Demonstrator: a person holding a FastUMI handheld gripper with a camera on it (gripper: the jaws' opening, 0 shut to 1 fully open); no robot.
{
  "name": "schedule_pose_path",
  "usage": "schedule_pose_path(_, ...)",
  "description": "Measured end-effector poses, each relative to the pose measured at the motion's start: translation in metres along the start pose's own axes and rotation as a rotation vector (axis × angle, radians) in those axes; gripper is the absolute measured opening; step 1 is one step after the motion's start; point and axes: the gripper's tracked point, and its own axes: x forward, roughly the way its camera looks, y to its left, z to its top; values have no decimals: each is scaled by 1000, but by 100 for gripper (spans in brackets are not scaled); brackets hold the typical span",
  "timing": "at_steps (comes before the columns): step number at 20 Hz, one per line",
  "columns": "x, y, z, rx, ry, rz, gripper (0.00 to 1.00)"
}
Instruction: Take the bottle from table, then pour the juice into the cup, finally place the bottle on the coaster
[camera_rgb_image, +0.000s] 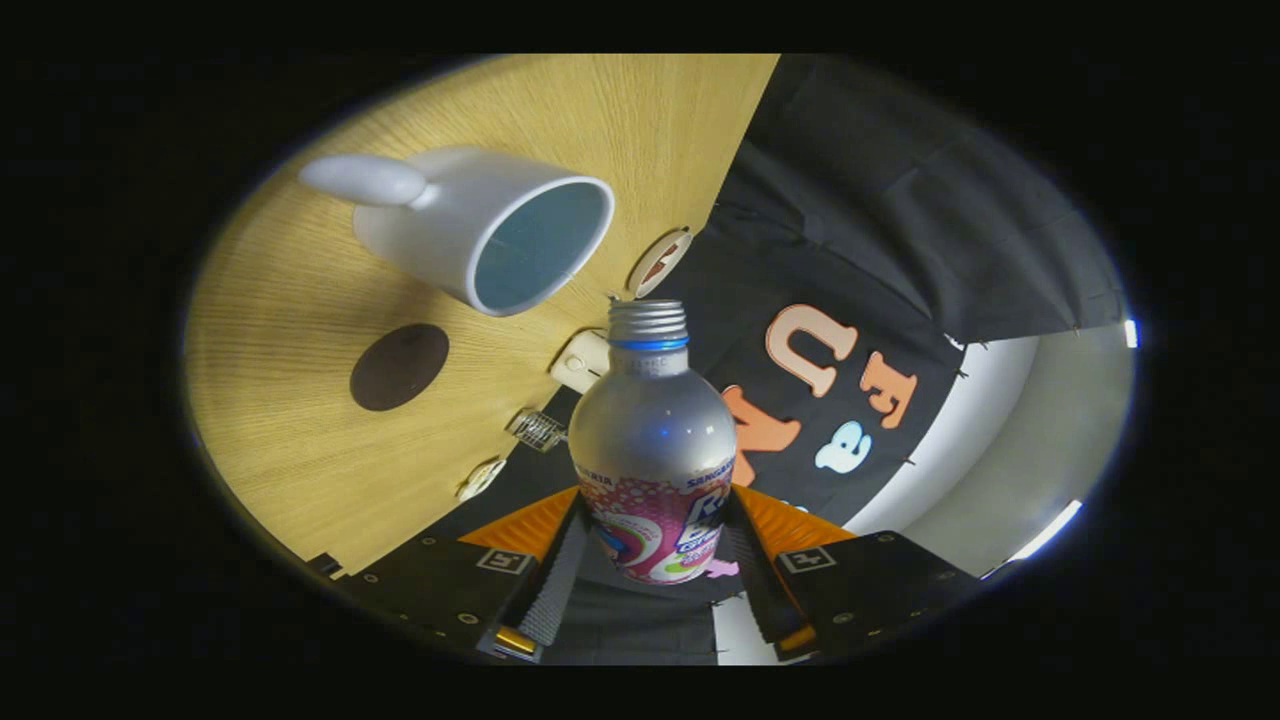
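Gripper (655, 545) clenched on a silver, round-shouldered metal bottle with a pink printed label (655, 460); both fingers press the labelled lower body, one on each side, so the bottle sits between the jaws and its threaded neck (648, 322) projects ahead of them. The whole scene is rolled, which suggests the bottle is tilted toward a pour. Beyond the neck and to one side lies the white ceramic cup with a pale blue interior (495, 235), its mouth turned toward the bottle and apart from it. Nearer the fingers than the cup, a dark brown round coaster (399, 366) rests on the pale wood-grain table (300, 300).

Handling, as judged: the bottle wall is stiff and smooth, likely slippery above the label, so a hold low on the label is sound; weight depends on fill, which cannot be told. The table edge (700, 240) runs just beyond the neck, with small fittings along it; open tabletop surrounds the coaster.
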Motion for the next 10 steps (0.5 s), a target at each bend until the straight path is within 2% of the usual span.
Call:
schedule_pose_path(6, 1, 0, 1, 23, -2, 16, 74)
schedule_pose_path(10, 0, 8, -5, 98, 31, 35, 74)
